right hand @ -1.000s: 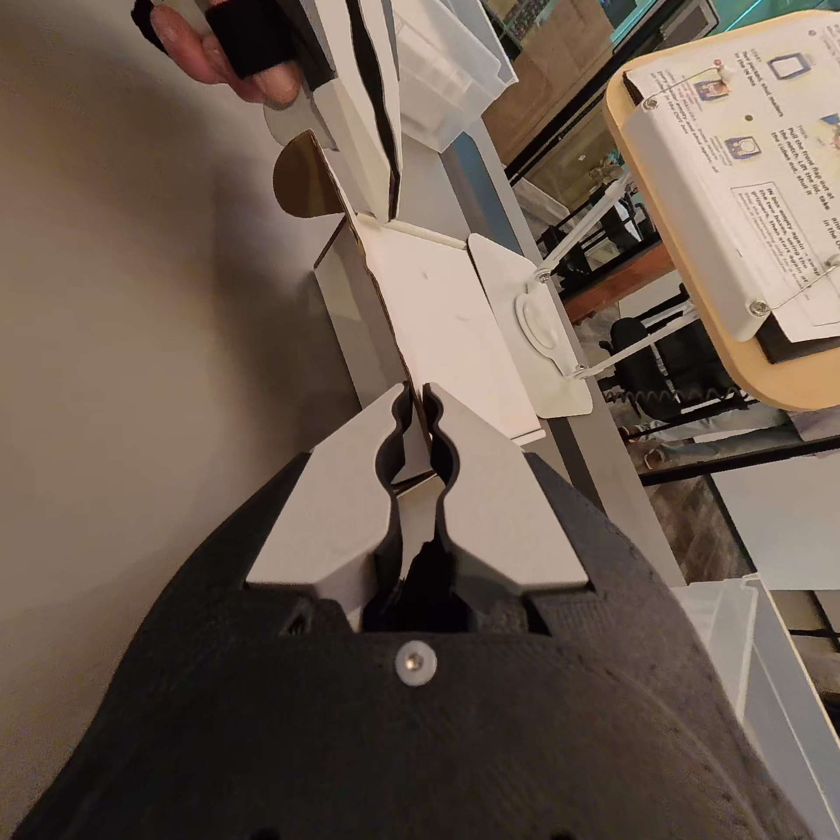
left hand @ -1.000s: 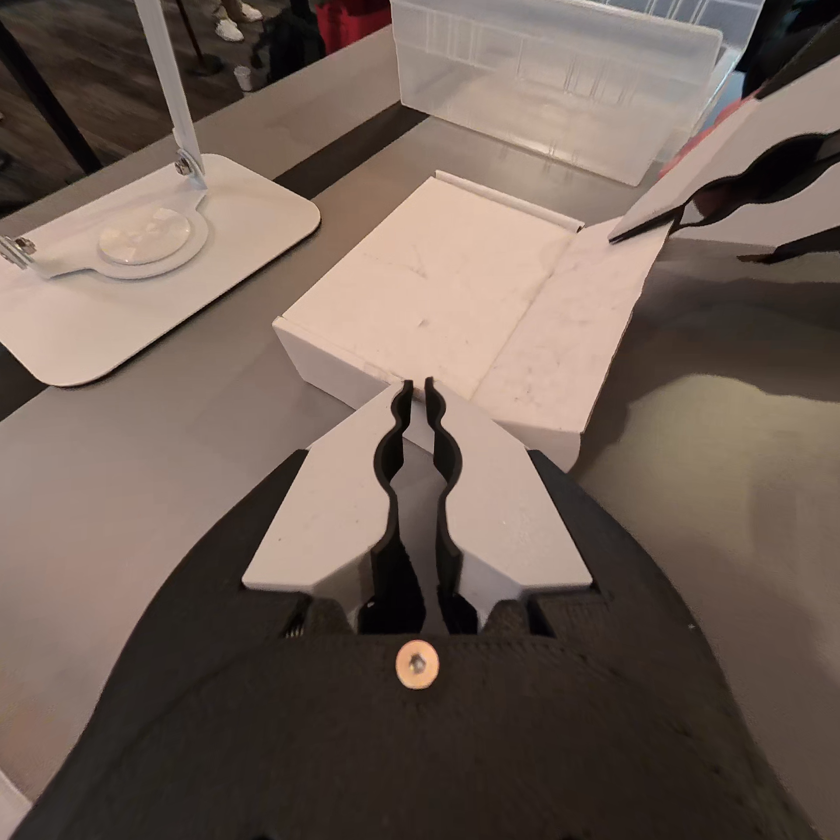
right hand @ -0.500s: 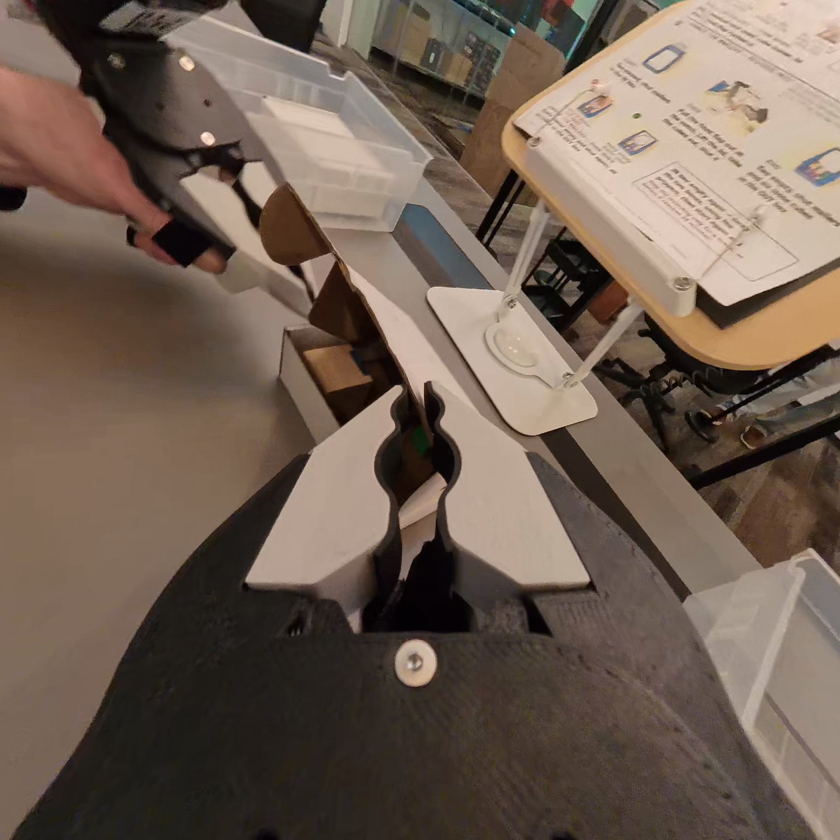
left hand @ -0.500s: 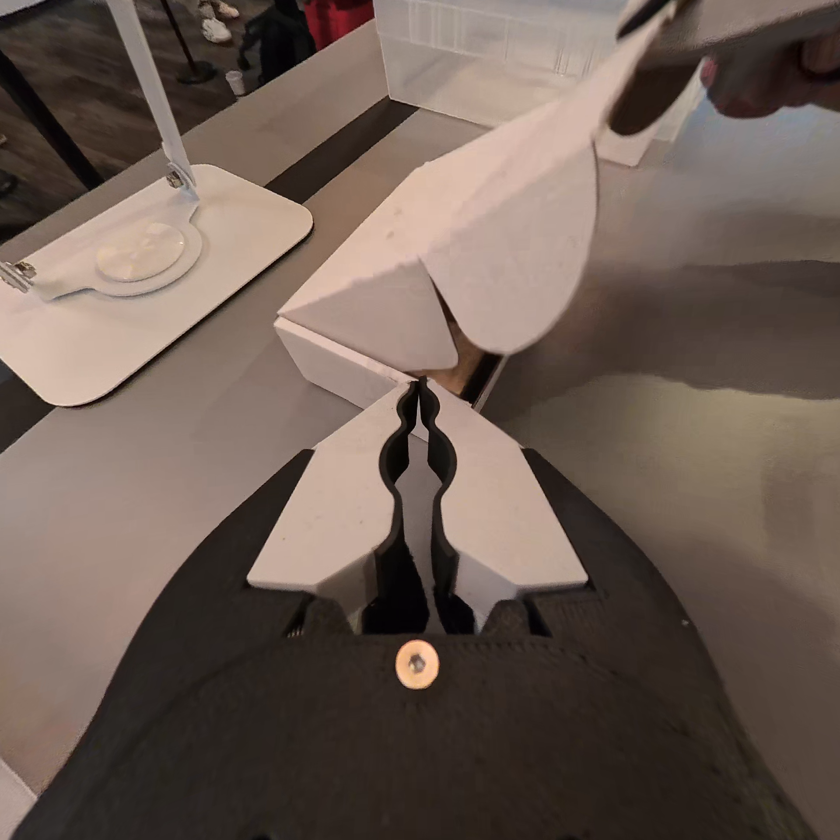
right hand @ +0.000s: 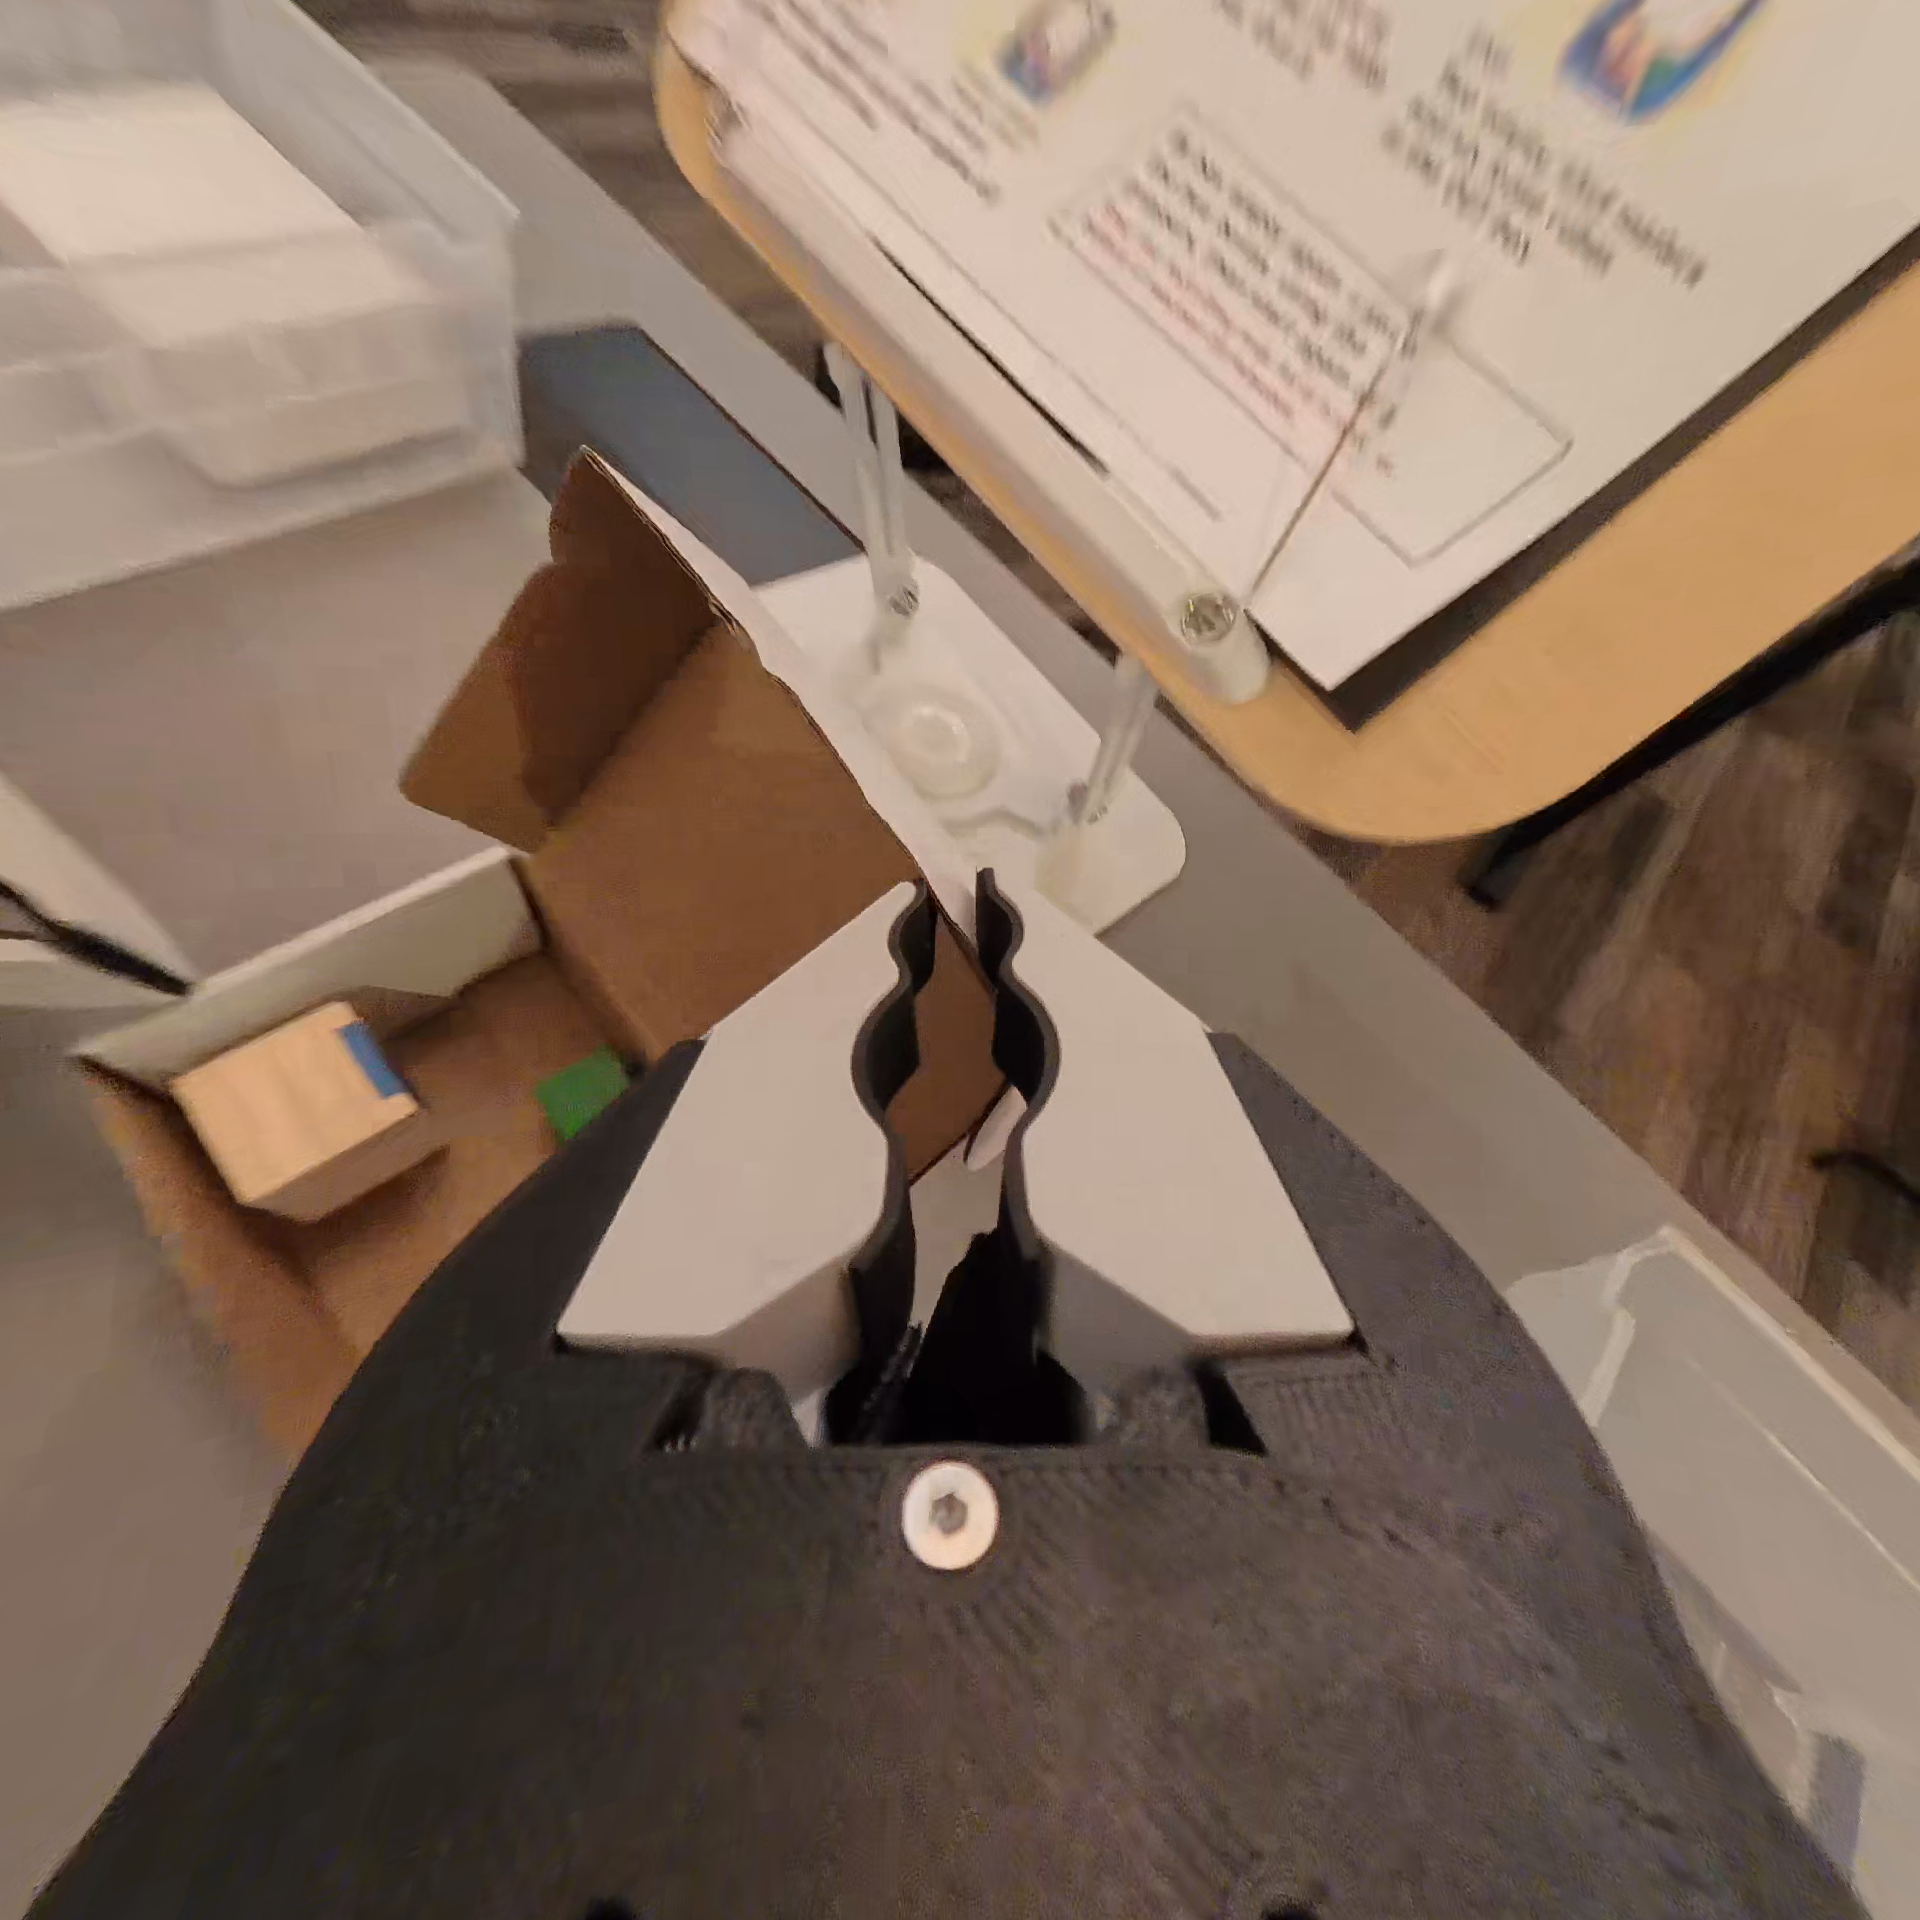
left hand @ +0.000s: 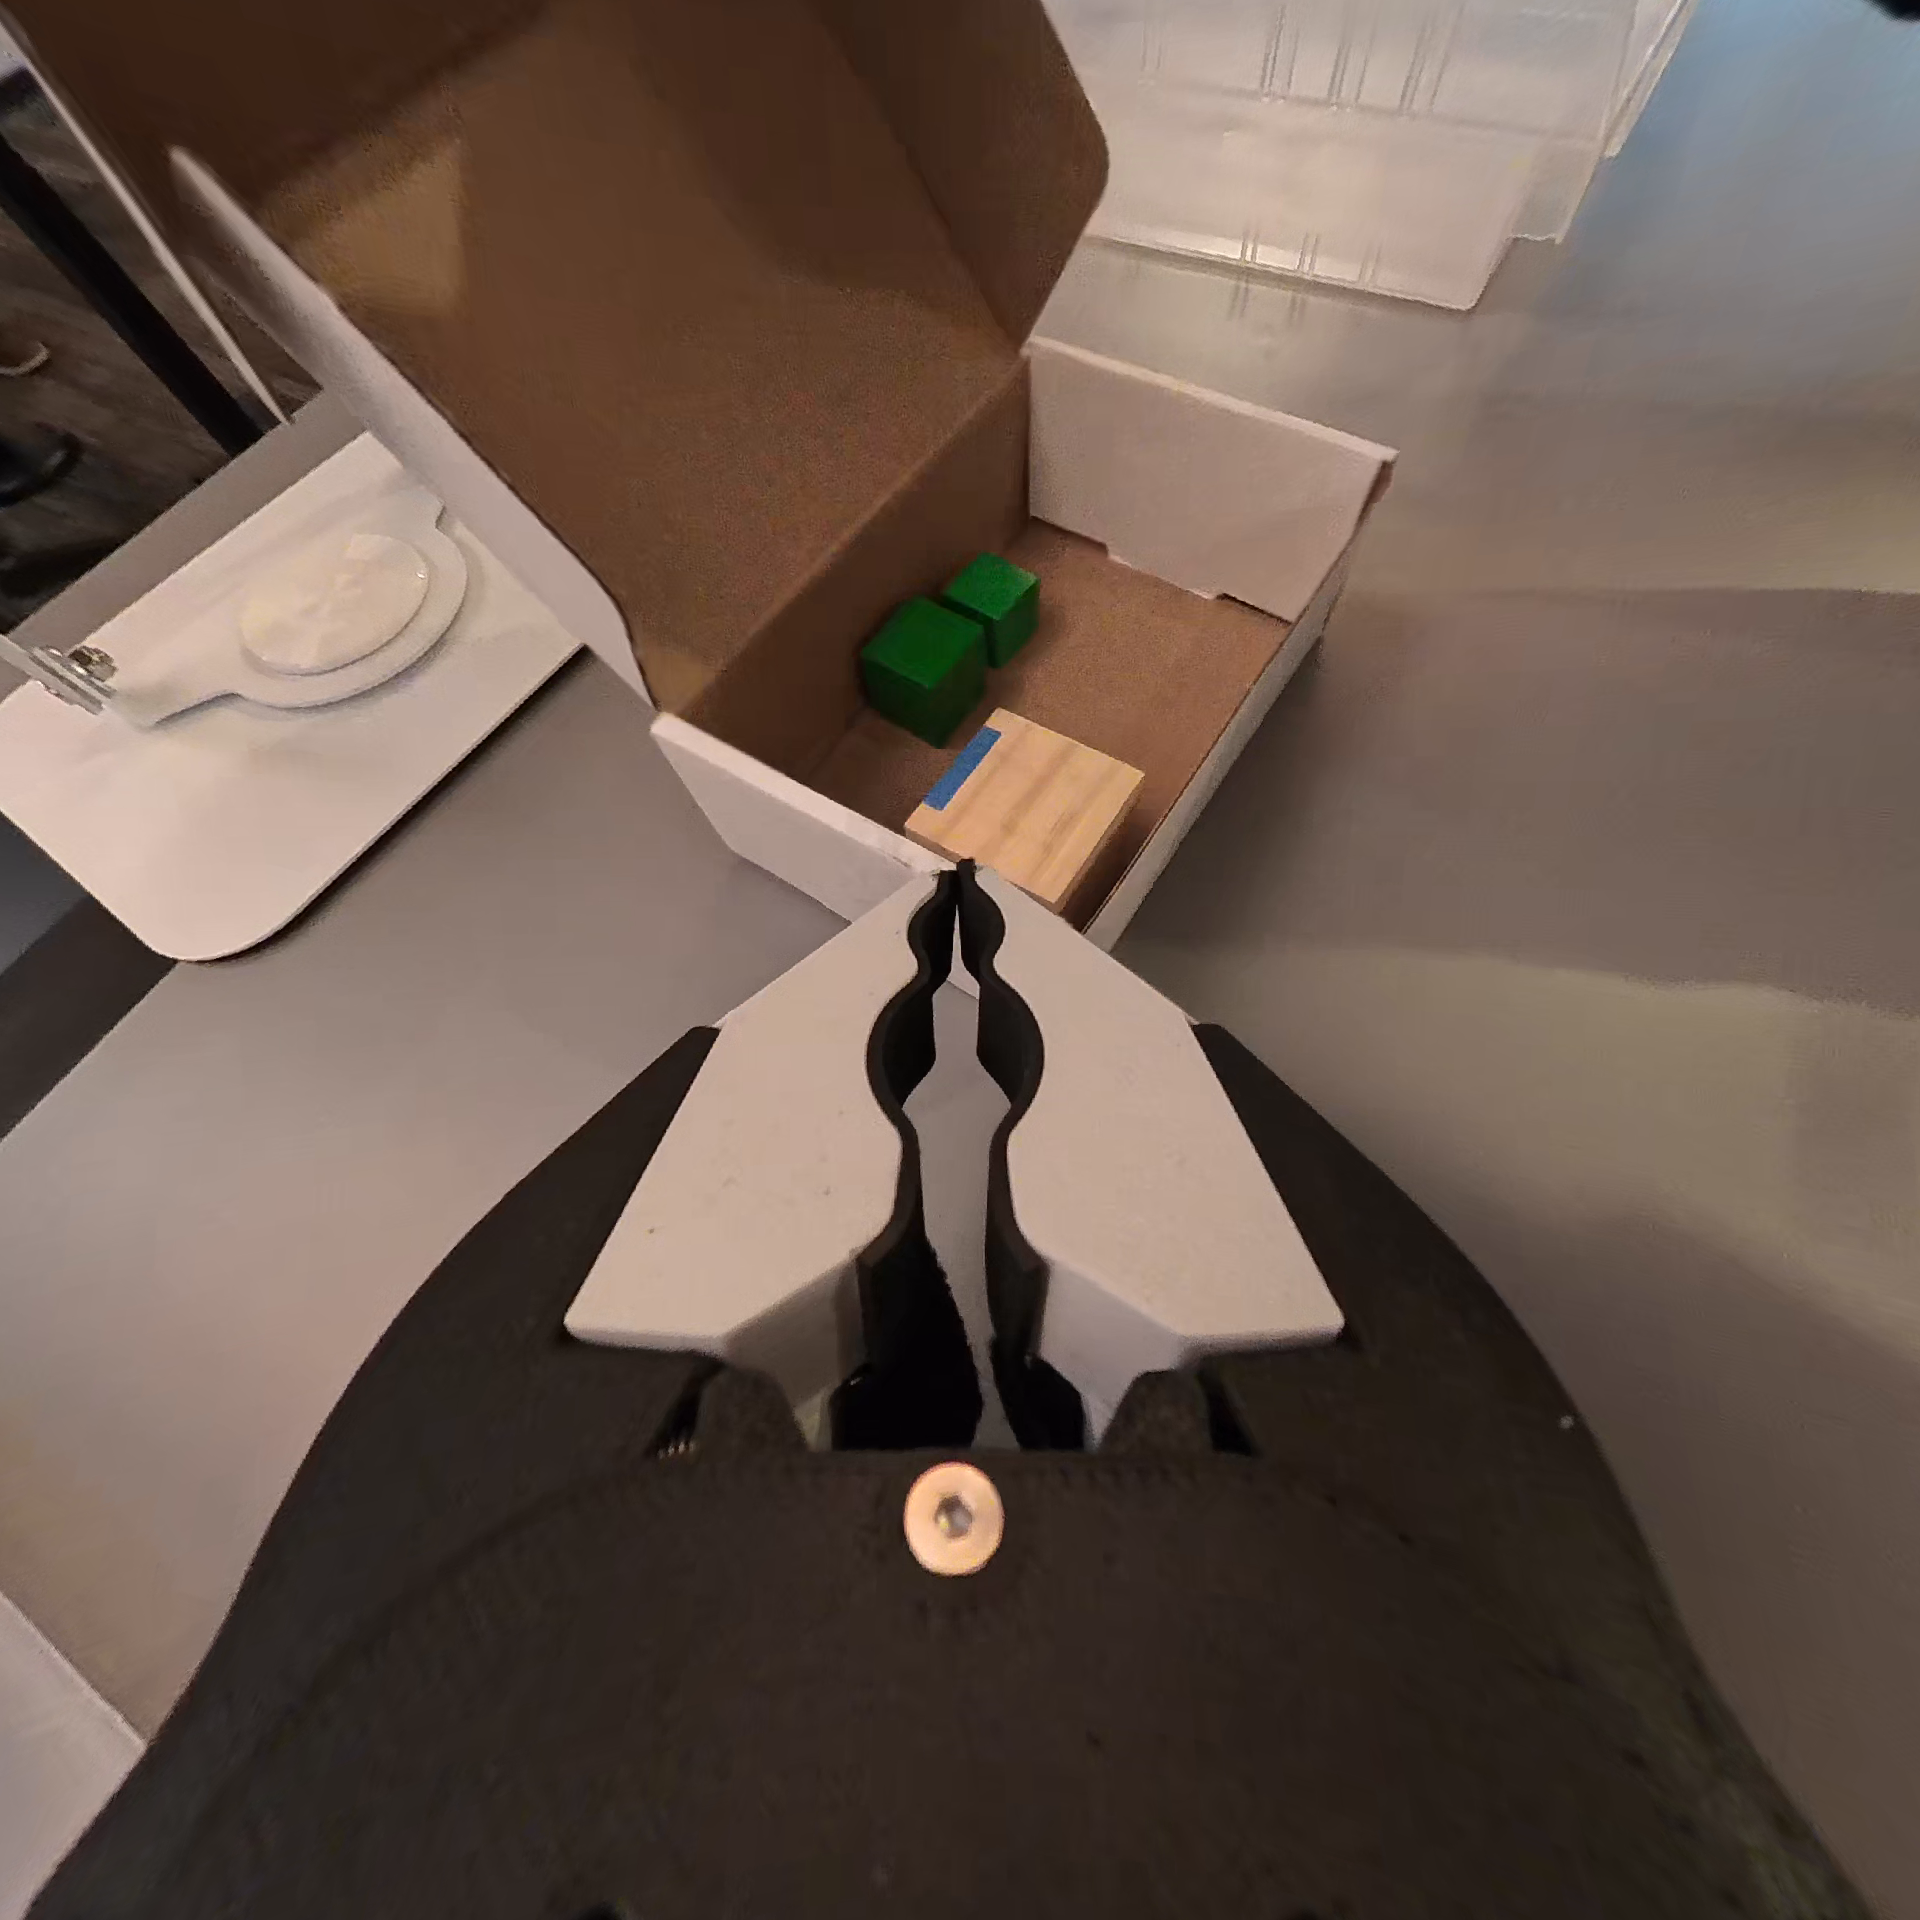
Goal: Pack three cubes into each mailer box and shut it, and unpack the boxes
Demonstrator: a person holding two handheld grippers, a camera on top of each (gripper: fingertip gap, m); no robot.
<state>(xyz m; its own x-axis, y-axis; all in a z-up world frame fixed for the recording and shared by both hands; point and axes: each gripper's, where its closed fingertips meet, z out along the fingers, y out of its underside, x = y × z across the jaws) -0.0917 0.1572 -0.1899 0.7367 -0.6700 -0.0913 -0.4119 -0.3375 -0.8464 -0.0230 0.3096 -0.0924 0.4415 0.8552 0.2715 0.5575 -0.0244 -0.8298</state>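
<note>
The white mailer box (left hand: 1195, 488) stands open on the grey table, its brown lid (left hand: 665, 343) raised upright. Inside lie two green cubes (left hand: 925, 670) (left hand: 995, 605) and a larger wooden cube (left hand: 1023, 816) with a strip of blue tape. My left gripper (left hand: 958, 878) is shut and empty, its tips at the box's near corner. My right gripper (right hand: 951, 899) is shut on the lid (right hand: 717, 821), holding it up. The wooden cube (right hand: 301, 1112) and one green cube (right hand: 582, 1091) also show in the right wrist view.
A white stand base (left hand: 208, 727) sits left of the box, and its tilted board with printed sheets (right hand: 1351, 312) hangs over the table edge. A clear plastic bin (left hand: 1351, 145) stands behind the box. Another clear bin (right hand: 1714, 1455) is at the right.
My right gripper has swung the lid from flat on the box to fully upright, which uncovered the cubes. My left gripper has closed its small gap and stayed at the box's near corner.
</note>
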